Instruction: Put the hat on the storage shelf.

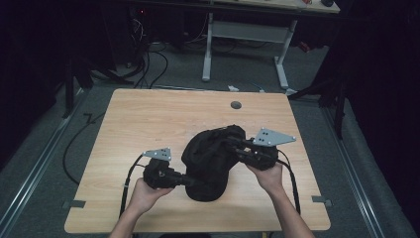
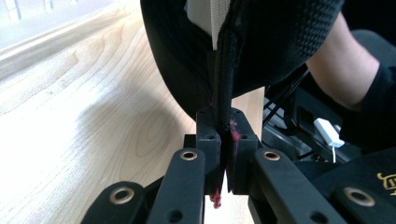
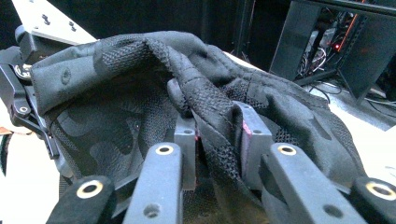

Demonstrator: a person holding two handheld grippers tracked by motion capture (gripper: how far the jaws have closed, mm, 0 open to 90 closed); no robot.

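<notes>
**Both grippers on the black cap**

Your left gripper (image 2: pixel 224 140) is clamped on the cap's (image 1: pixel 210 161) edge: in the left gripper view the jaws stand nearly together, with a thin black seam pinched upright between the pads. The cap's dark mesh body rises above the jaws, and a strip of pale lining shows inside it. In the high view the left gripper (image 1: pixel 190 181) reaches in level from the cap's left, at its near side.

Your right gripper (image 3: pixel 217 135) has a thick fold of the mesh cap (image 3: pixel 140 116) between its jaws. The jaws stand partly apart, with the fold filling the gap between them and the pads against it on both sides. In the high view the right gripper (image 1: pixel 233 144) enters from the cap's right, at its far side, under its grey plate (image 1: pixel 272 136).

The cap sits crumpled on the bench (image 1: pixel 148 119), near its middle and toward your side, between your two hands. The left hand (image 1: pixel 143 193) and right hand (image 1: pixel 270 176) each hold a gripper body just beside the cap.

Beyond the cap, a round grommet (image 1: pixel 236 105) sits near the bench's far edge.
</notes>
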